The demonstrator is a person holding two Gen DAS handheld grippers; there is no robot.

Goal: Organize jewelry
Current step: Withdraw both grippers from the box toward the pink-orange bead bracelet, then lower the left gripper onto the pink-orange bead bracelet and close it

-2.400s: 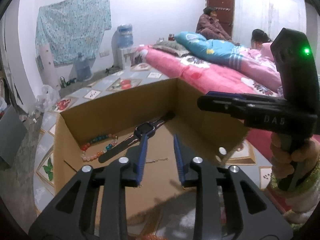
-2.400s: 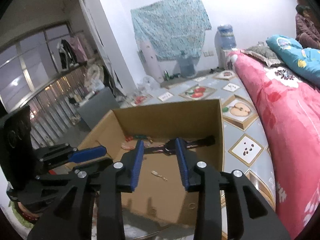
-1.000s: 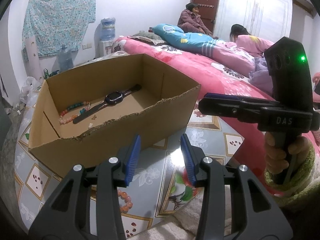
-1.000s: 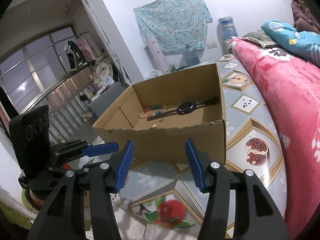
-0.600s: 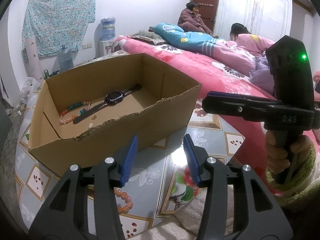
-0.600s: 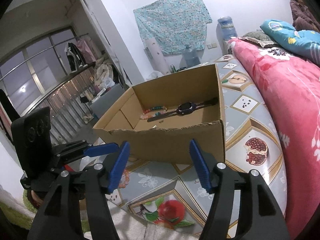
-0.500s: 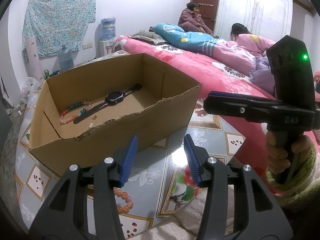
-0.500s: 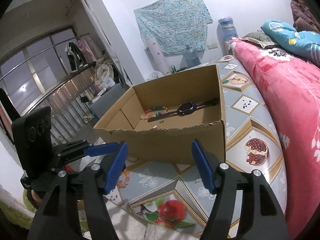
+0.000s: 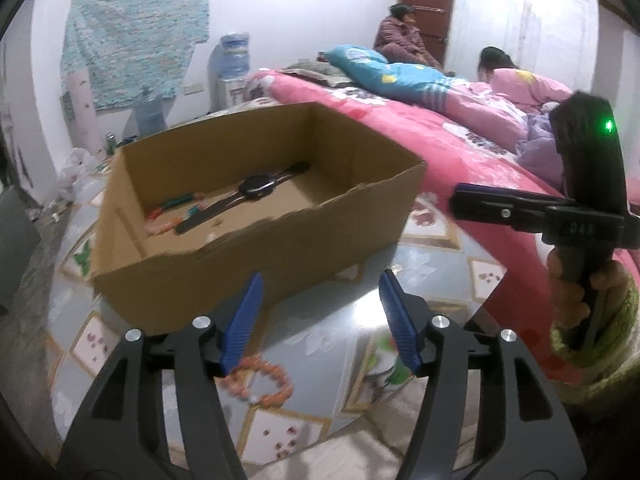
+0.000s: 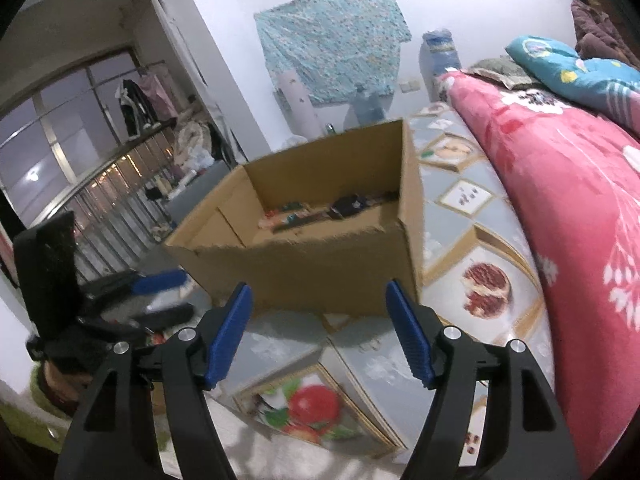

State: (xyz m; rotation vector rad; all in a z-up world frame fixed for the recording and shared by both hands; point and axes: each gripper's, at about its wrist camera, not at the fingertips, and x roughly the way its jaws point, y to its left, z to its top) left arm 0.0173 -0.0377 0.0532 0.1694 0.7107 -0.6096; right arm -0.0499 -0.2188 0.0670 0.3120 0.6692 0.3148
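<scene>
A brown cardboard box (image 9: 256, 256) stands on the patterned table. Inside it lie a black watch (image 9: 256, 186) and a coloured bead bracelet (image 9: 172, 206); the box also shows in the right wrist view (image 10: 320, 272). An orange bead bracelet (image 9: 260, 382) lies on the table in front of the box, just below my left gripper (image 9: 320, 320), which is open and empty. My right gripper (image 10: 320, 328) is open and empty in front of the box; it also shows in the left wrist view (image 9: 520, 210).
A bed with a pink floral blanket (image 9: 460, 152) runs along the table's right side, with two people (image 9: 400, 36) on it. The table edge (image 9: 360, 436) is close to me. A railing and clutter (image 10: 120, 184) are at the left.
Both grippers have opened wider. Both have dropped lower and closer to the table, and the orange bracelet now sits between the left fingers' bases.
</scene>
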